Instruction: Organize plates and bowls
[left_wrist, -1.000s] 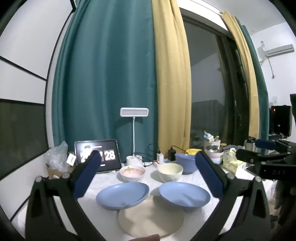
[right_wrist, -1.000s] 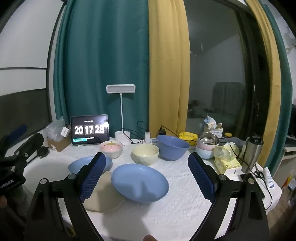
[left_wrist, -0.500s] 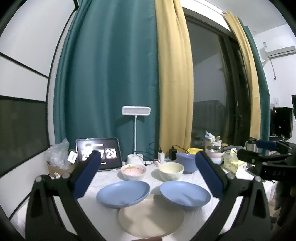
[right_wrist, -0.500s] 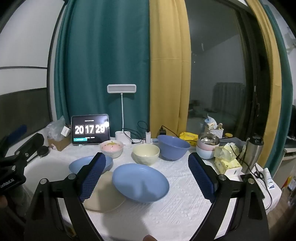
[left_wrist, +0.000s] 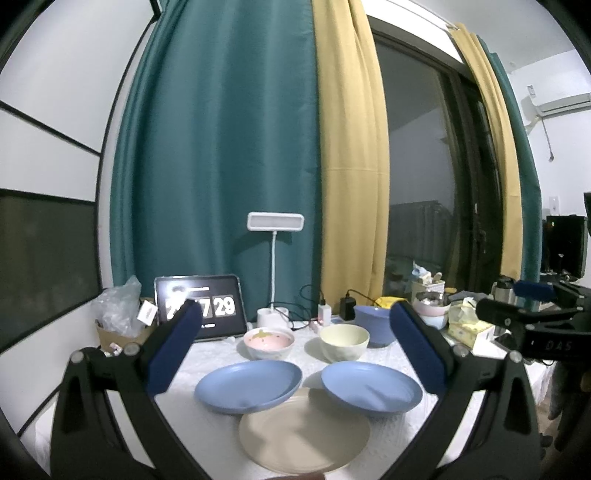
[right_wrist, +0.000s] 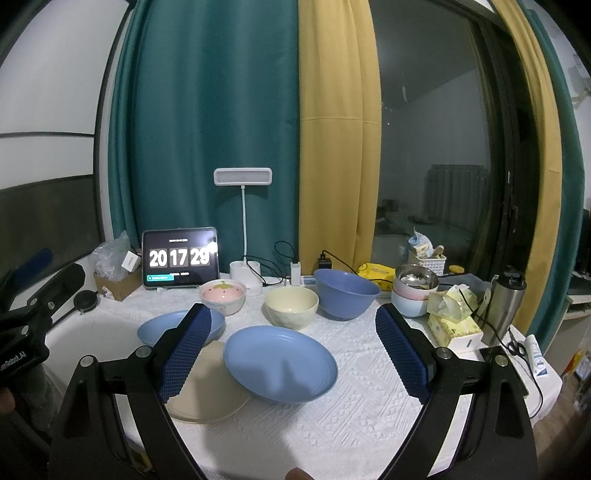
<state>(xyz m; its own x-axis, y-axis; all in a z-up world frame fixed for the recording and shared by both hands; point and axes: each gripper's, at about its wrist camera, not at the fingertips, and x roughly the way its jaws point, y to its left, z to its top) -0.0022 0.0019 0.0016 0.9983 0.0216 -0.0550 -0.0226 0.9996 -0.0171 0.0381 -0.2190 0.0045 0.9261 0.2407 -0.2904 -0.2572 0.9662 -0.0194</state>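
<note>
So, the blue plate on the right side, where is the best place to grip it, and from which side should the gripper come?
Probably by the near right rim of the right blue plate, coming low from the front right with the open right gripper. The rim is thin and flares upward, so one finger can go under it and one over. The left edge overlaps the cream plate, and the cream bowl stands close behind.

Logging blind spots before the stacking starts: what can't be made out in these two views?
- Left wrist: clock first digits, hidden by the left tongs finger.
- Left wrist: blue bowl, partly behind the cream bowl.
- Right wrist: left blue plate and beige plate, partly covered by the right tongs.
- Steel bowl contents: too small.
</note>
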